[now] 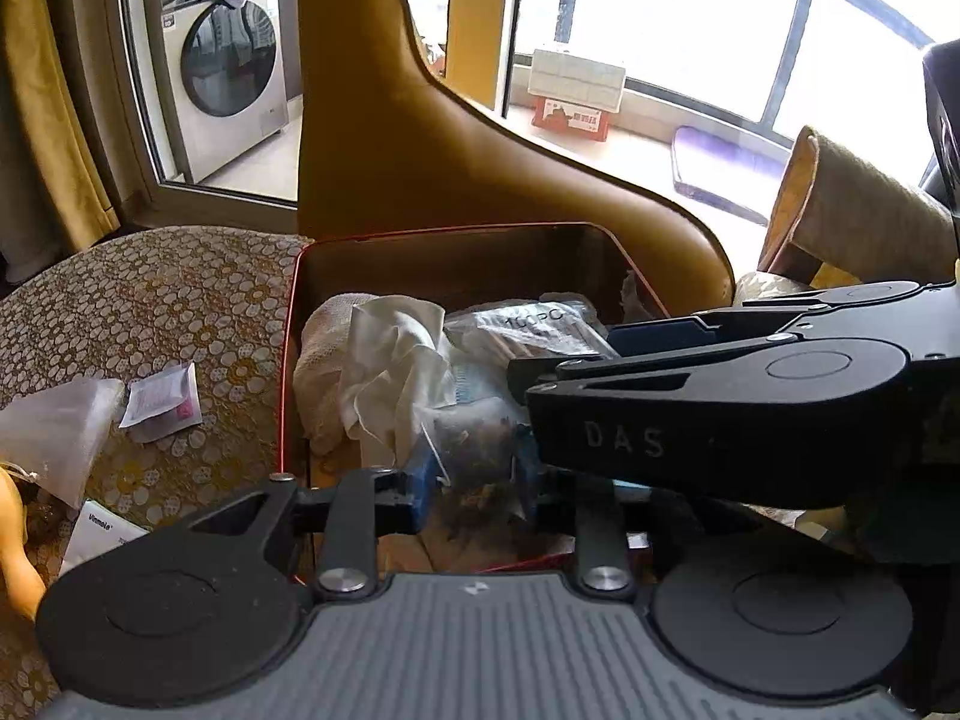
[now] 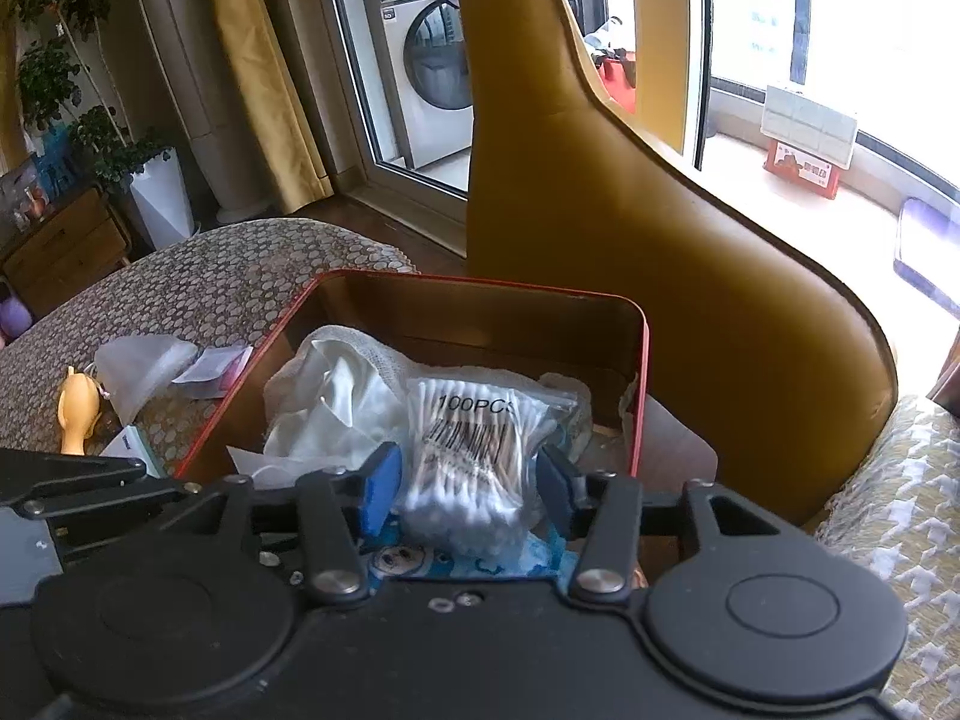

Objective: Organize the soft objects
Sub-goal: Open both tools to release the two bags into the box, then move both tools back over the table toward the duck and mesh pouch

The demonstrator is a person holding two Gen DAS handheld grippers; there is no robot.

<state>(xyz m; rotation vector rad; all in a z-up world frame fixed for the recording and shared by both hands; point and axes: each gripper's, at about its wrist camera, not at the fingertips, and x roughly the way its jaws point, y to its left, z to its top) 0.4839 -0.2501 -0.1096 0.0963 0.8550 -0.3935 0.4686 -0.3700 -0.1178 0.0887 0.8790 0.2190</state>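
I am holding the right gripper (image 2: pixel 468 489) half-wide astride the cotton swab bag (image 2: pixel 474 456) marked "100PCS", pads not pressing, inside the red tin (image 2: pixel 641 372). Its long axis runs away from me. The left gripper (image 1: pixel 474 492), narrowly parted, is straddling a clear pouch (image 1: pixel 474 438) nearer in the tin.

Light source: we see daylight pouring through the window (image 1: pixel 750 30), blown out to white.
Interior: we find the tin (image 2: pixel 480 324) dim inside, its far wall shadowed.
Distortion: we note fisheye bending at every edge.
Focus: we read near tool bodies as soft; bag print stays legible.
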